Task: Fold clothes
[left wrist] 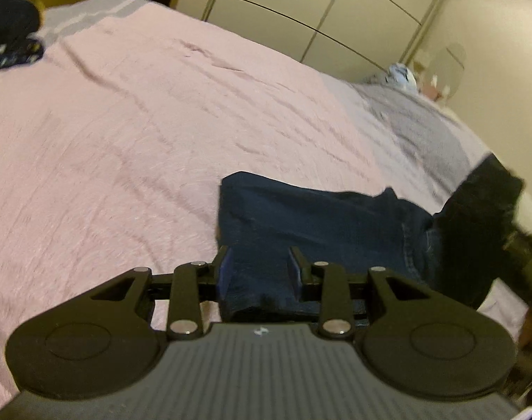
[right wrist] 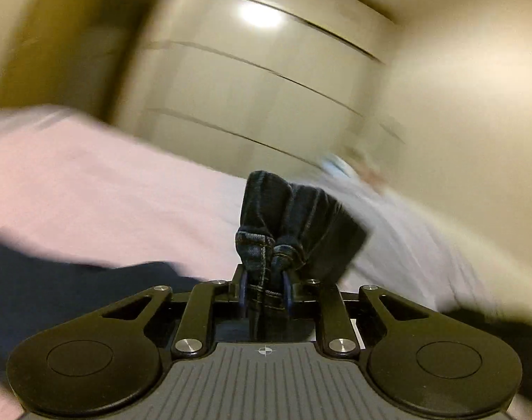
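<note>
Dark blue jeans lie on the pink bedspread and run from my left gripper toward the right. The left jaws stand on either side of a thick fold of the denim and press on it. In the right wrist view, my right gripper is shut on a bunched, stitched end of the jeans, which sticks up above the fingers. That view is blurred. More dark blue cloth lies low at its left.
A grey band of the bedspread lies at the right. Beige wardrobe doors stand behind the bed. Dark patterned clothes sit at the far left, a blue-white item at the far right, and a blurred black shape beside the jeans.
</note>
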Motion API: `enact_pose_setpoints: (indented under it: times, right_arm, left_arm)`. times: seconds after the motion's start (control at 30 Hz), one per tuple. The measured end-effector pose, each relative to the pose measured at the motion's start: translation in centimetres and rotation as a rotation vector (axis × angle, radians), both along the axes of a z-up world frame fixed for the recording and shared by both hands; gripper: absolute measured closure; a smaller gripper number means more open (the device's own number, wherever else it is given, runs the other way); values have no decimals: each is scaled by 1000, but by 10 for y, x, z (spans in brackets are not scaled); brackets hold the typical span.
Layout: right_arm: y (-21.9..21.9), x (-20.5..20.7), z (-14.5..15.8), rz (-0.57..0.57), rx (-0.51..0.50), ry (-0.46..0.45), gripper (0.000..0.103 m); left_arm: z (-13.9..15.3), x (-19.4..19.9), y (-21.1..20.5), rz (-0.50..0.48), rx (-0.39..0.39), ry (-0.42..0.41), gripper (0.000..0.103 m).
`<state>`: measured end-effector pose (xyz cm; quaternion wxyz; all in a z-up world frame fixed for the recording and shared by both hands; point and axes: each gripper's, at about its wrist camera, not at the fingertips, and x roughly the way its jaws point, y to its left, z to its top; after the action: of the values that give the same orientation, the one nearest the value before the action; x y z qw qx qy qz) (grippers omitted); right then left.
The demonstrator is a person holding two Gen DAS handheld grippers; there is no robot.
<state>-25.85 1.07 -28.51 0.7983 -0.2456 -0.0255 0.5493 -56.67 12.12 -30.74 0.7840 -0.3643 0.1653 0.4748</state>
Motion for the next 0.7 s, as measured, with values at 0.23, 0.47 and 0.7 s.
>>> enact_pose_setpoints:
  times: [0.23, 0.47, 0.7]
  right_arm:
    - [-11, -98, -70, 388, -355, -83, 60]
    - [-28, -11, -31, 150, -192, 297, 57]
    - [-1, 125, -39, -250, -82, 939, 57]
  left_arm:
    - [-9, -23, -4, 7, -82, -76, 73]
    - [-14, -4, 7, -82, -130, -183, 62]
    - [-33, 49, 45, -190, -233, -333, 53]
